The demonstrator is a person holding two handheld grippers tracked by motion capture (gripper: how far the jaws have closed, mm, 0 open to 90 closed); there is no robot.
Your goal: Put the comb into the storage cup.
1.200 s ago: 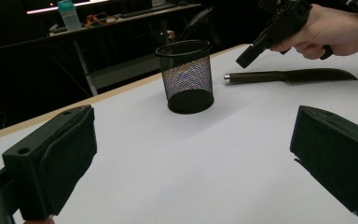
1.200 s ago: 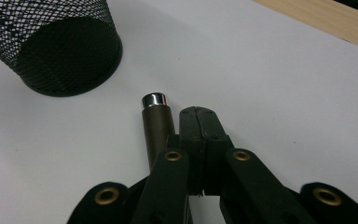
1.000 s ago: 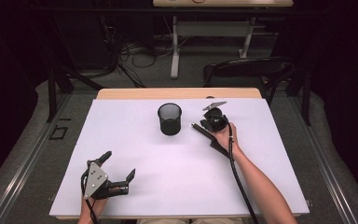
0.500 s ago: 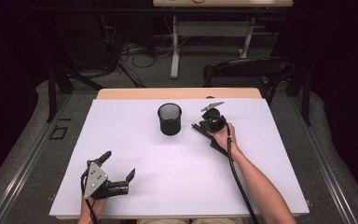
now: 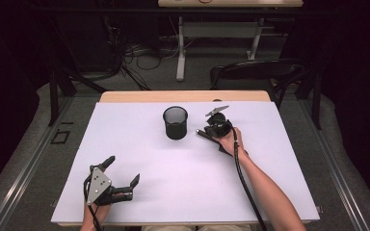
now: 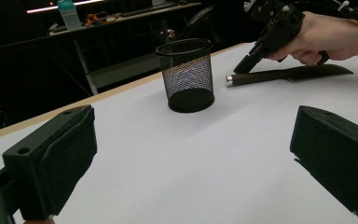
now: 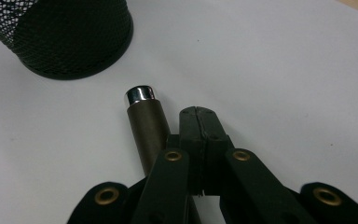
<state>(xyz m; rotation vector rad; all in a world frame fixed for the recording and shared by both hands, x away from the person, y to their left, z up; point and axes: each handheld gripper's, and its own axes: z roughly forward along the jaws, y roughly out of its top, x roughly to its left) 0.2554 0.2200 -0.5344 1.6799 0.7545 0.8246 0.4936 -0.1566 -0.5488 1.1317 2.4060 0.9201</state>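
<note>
We see our right gripper point(image 7: 198, 122) with its jaws pressed together on nothing; the brown pen point(image 7: 145, 123), silver-capped, lies flat on the white table point(image 5: 270, 173) just beside those jaws, touching their side, its cap pointing ahead toward the black mesh pen cup point(image 5: 175, 122). Our left gripper point(image 5: 121, 177) rests well apart, jaws spread wide and empty. We judge the pen light, rigid and smooth, likely to roll, so we'd take it across the mid-barrel.
</note>
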